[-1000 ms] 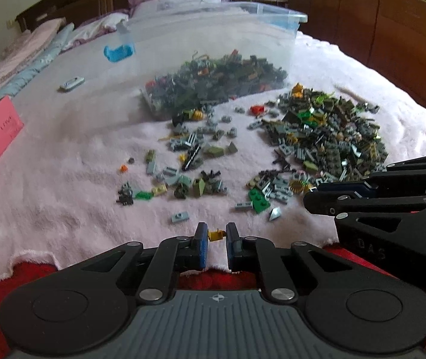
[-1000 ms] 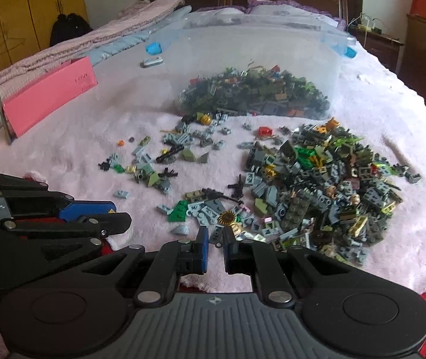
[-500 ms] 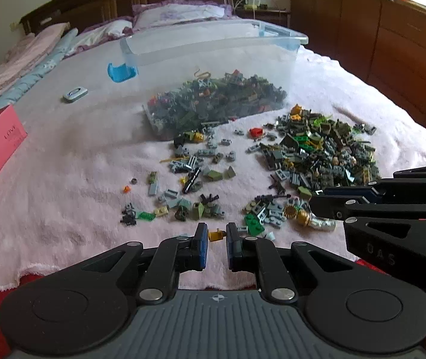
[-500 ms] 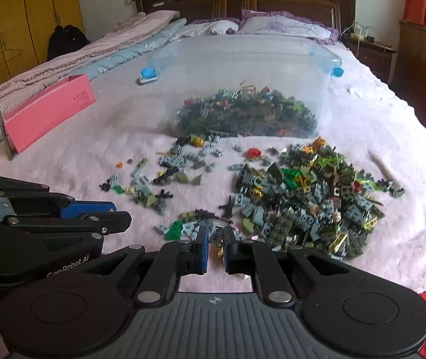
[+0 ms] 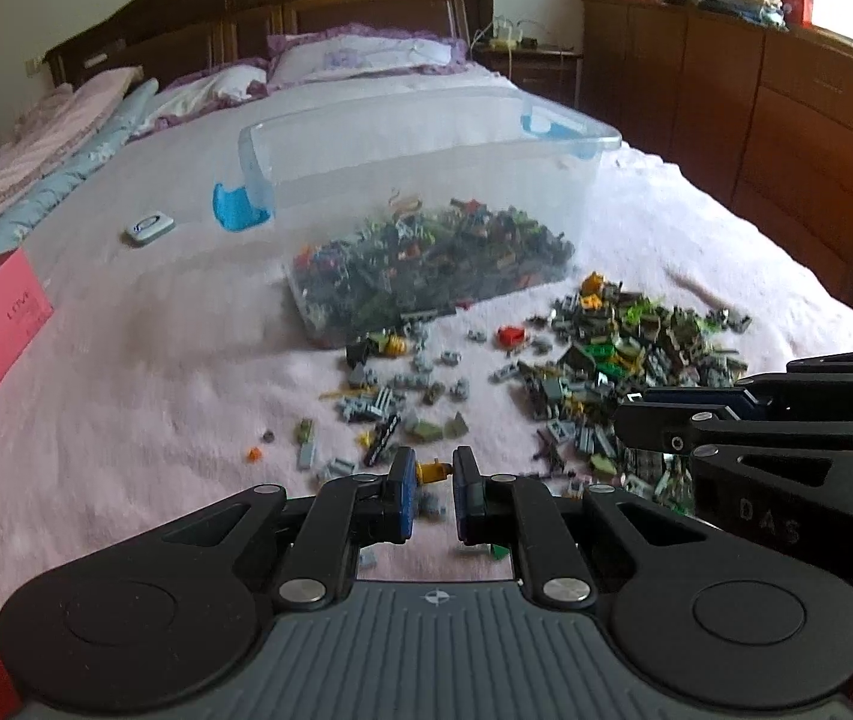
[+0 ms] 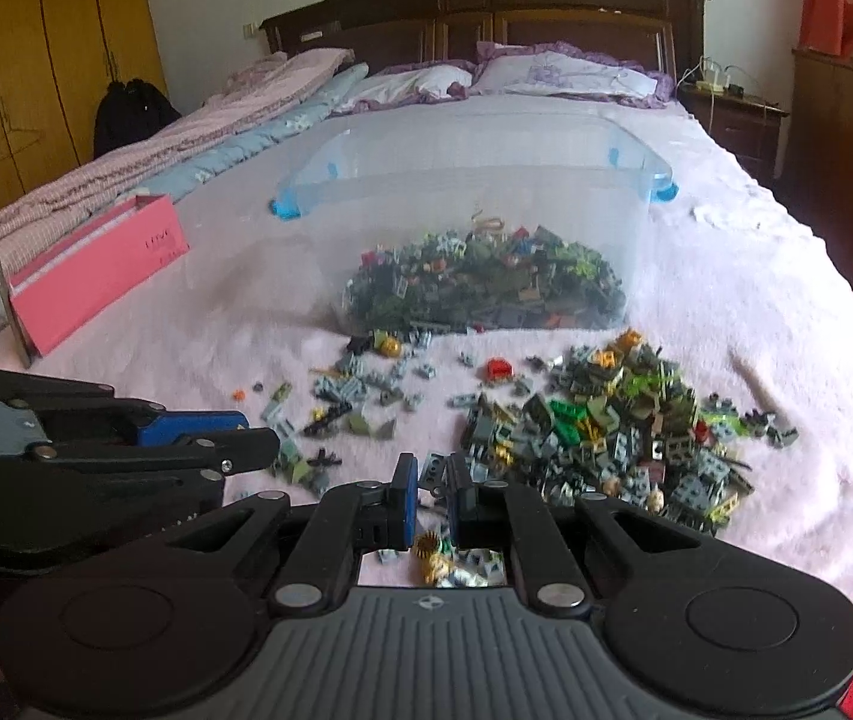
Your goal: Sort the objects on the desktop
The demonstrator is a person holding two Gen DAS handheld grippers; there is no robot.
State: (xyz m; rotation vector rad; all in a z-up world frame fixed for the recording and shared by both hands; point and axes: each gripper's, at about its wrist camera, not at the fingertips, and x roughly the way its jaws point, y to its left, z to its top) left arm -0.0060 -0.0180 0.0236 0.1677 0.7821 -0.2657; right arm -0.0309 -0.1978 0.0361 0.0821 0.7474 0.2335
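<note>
Two grippers sit low over the near edge of the pink fleece blanket point(image 5: 126, 396) on the bed, and both look loaded: your left gripper point(image 5: 431, 474) has its jaws nearly closed on a small yellow plastic brick piece point(image 5: 431, 471), pinched between the blue pads, while your right gripper point(image 6: 430, 477) has its jaws drawn in on a small grey holed brick piece point(image 6: 433, 469) — though whether that one is truly clamped or just lying behind the tips is hard to tell from this angle. I judge you are at the carry step, with picks made and drops not yet done. Most of the task's pieces are spread ahead of you: a dense heap of mixed grey, green and yellow bricks point(image 6: 606, 426) to the right, a thinner scatter of grey bricks point(image 5: 402, 402) in the middle, and beyond them the clear plastic storage bin with blue handles point(image 6: 636, 180), already partly filled. A pink cardboard box point(image 6: 96, 276) lies well apart on the left. Your next move likely calls for lifting each piece clear of the blanket, keeping the squeeze steady, carrying it forward over the bin's near rim, and only then easing the jaws apart
</note>
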